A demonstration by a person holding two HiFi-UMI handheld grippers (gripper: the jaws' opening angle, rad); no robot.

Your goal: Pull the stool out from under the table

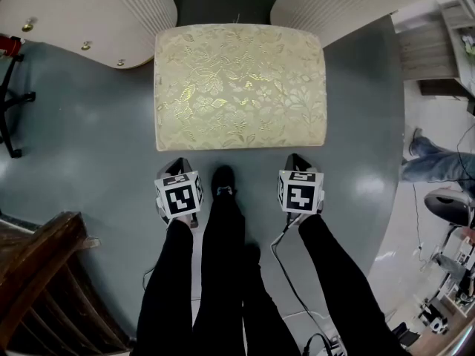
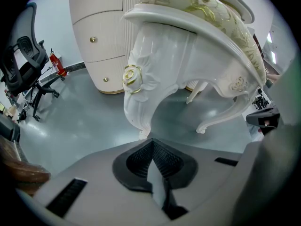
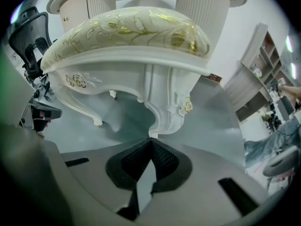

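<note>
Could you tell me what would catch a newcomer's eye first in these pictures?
The stool, gold-flowered cushion on carved white legs, stands centre, just before two fluted white pedestals. On its near side, the left claw and right claw are shut, each aimed at a front leg.

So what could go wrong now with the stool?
The stool sits right in front of the person's shoe, so pulling it closer might bump the foot. A cable trails on the floor, and stepping back could snag it. The left gripper and right gripper are shut and hold nothing, and those curvy glossy legs may slip.
</note>
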